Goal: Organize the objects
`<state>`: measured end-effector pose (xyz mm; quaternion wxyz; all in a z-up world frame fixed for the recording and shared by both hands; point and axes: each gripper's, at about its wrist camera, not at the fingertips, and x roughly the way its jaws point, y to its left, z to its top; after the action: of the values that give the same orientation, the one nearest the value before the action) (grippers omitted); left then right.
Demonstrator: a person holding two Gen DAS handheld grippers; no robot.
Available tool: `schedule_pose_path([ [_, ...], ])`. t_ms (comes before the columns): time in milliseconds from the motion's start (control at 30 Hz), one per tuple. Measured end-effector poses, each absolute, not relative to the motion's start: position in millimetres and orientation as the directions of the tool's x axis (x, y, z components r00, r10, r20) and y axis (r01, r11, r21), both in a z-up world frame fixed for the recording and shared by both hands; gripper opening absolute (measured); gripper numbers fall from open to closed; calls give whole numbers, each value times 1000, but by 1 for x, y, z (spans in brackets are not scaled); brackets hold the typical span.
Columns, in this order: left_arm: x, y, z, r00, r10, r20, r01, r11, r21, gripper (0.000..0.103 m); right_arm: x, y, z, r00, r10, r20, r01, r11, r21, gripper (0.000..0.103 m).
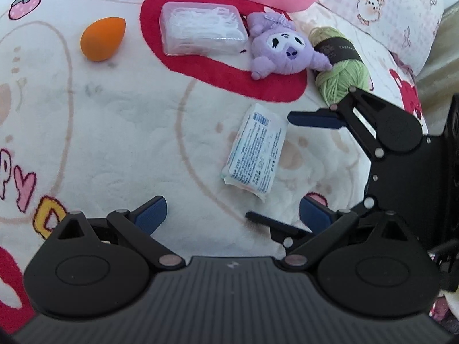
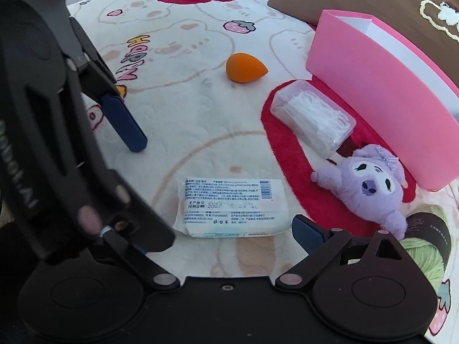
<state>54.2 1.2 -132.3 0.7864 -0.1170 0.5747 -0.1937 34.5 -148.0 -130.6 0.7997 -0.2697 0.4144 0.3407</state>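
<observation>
Wet-wipe pack [image 2: 233,207] lying flat on the blanket [image 1: 114,132], between both grippers, not yet held.

Label side up, loose on the bed; it looks the likeliest next pick, being nearest both tools. Beyond it the pink box [image 2: 381,109] stands open at the far edge, probably the destination. A clear floss-pick case [image 1: 202,28], purple plush toy [image 1: 282,48] and green yarn ball [image 1: 341,66] sit bunched before the box, plush touching yarn; the orange sponge [image 1: 101,38] lies well apart to the left. Left gripper [image 1: 232,215] hovers low, fingers spread wide, empty, aimed toward the pack. Right gripper [image 2: 221,238] is likewise wide open and empty, pack just ahead of its fingers; in the left view it comes in from the right, crossing close to the left one.
</observation>
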Motion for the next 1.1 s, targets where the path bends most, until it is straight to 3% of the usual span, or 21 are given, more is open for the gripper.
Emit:
schedule_pose_path([
  [267, 57, 5, -140, 327, -376, -867, 62, 924, -377, 68, 42, -151, -134, 427, 316, -847, -755, 640, -142, 98],
  [367, 62, 17, -141, 335, -397, -854, -15, 904, -426, 66, 47, -151, -136, 428, 311, -849, -745, 652, -137, 98],
  [533, 58, 14, -139, 341, -382, -859, -17, 911, -412, 63, 55, -152, -137, 410, 321, -854, -733, 673, -99, 98],
  [800, 62, 20, -141, 334, -407, -850, -85, 885, -457, 63, 67, -161, -142, 384, 370, -846, -651, 758, 36, 98],
  [967, 64, 16, -142, 307, -457, -835, -77, 863, -500, 49, 64, -160, -141, 387, 377, -842, -663, 748, 30, 93],
  [1100, 64, 16, -144, 309, -479, -822, -95, 844, -528, 47, 63, -162, -140, 390, 390, -834, -649, 759, 52, 88],
])
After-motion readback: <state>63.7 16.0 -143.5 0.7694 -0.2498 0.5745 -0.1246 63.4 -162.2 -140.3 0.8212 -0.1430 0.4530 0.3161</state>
